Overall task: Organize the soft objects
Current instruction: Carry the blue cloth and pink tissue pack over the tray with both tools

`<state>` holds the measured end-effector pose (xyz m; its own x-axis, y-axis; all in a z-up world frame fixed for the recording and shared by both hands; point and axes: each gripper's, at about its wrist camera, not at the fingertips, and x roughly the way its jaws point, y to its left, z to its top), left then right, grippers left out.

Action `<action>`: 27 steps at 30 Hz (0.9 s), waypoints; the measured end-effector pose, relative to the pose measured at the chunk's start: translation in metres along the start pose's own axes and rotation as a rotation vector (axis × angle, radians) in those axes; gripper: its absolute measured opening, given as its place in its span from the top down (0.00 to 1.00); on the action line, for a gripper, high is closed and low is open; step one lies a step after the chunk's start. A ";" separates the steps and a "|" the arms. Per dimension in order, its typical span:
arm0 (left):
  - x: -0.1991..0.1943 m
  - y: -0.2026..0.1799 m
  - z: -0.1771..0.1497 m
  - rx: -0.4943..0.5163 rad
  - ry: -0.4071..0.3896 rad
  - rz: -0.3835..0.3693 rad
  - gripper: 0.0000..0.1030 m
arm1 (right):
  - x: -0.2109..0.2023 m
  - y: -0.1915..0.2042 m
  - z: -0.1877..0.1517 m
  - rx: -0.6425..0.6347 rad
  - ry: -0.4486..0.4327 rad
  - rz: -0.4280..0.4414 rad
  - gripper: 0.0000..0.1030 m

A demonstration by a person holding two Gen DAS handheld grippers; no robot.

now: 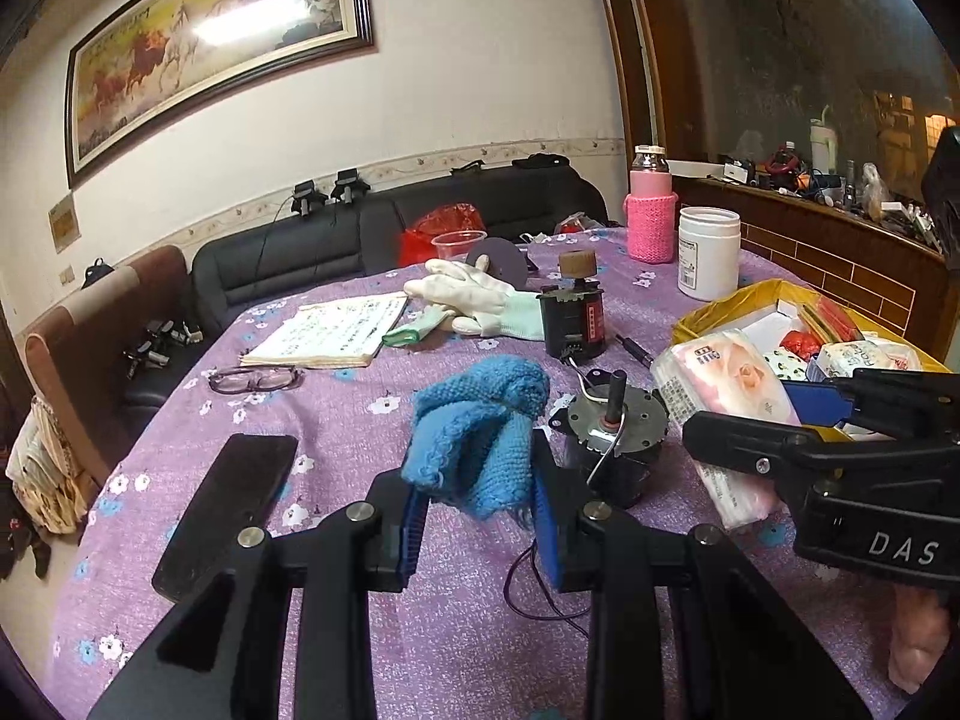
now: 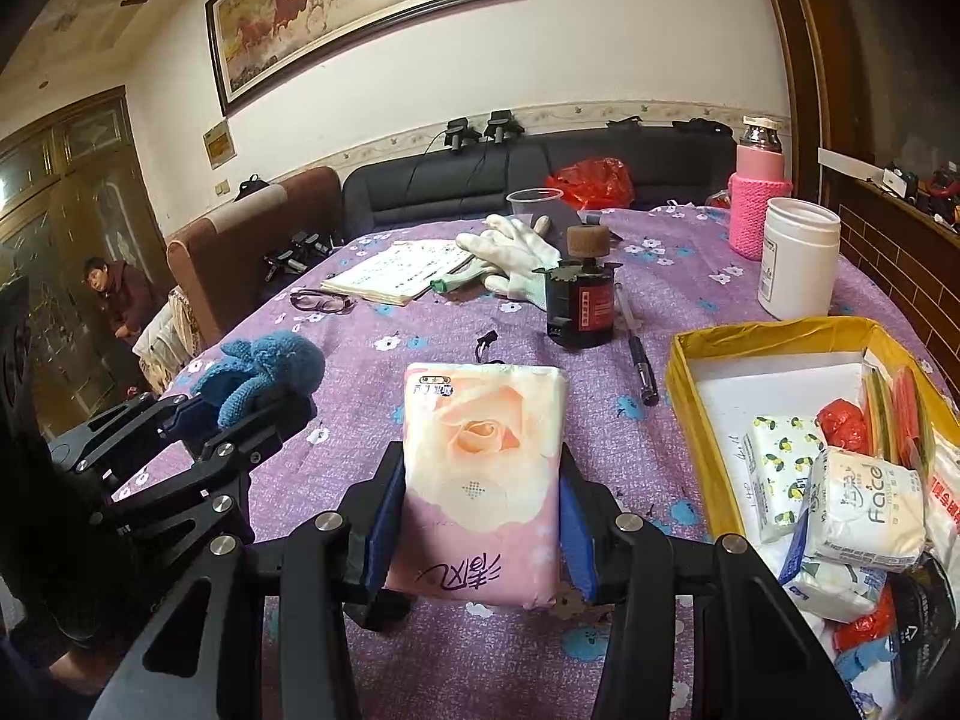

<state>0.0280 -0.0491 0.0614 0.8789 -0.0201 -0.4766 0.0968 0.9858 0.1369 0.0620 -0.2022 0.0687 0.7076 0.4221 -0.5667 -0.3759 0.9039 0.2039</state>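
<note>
My left gripper [image 1: 480, 516] pinching a nubby blue knitted cloth [image 1: 480, 432] above the flowered purple tablecloth [image 1: 336, 420], my right gripper [image 2: 480, 534] clamping a glossy, pillowy rose-print tissue pack [image 2: 483, 480], yellow box [image 2: 684, 384] of soft packets sitting at three o'clock.

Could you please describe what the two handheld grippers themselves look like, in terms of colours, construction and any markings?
Both are alike: the left gripper and the right gripper are matte black linkage frames joined by round silver pivot pins, each ending in two fingers with ribbed blue pads. Seen from the left wrist view, the right gripper's body carries white letters "DAS" and small screws. No cables or sleeves are visible.
</note>
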 end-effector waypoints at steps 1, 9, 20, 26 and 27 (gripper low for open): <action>0.000 -0.001 0.000 0.004 -0.005 0.004 0.72 | 0.000 -0.001 0.000 0.002 -0.002 -0.001 0.51; -0.011 -0.008 0.002 0.039 -0.056 0.031 0.71 | -0.011 -0.008 0.005 0.052 -0.012 0.002 0.51; -0.026 -0.034 0.008 0.111 -0.082 0.049 0.71 | -0.052 -0.039 0.000 0.131 -0.070 -0.012 0.51; -0.029 -0.059 0.014 0.145 -0.079 0.031 0.71 | -0.066 -0.065 0.003 0.183 -0.096 -0.019 0.51; -0.030 -0.064 0.015 0.154 -0.080 0.030 0.71 | -0.069 -0.068 0.003 0.187 -0.101 -0.019 0.51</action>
<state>0.0029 -0.1137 0.0799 0.9162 -0.0099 -0.4005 0.1345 0.9493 0.2842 0.0405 -0.2926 0.0964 0.7735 0.4010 -0.4908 -0.2508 0.9048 0.3440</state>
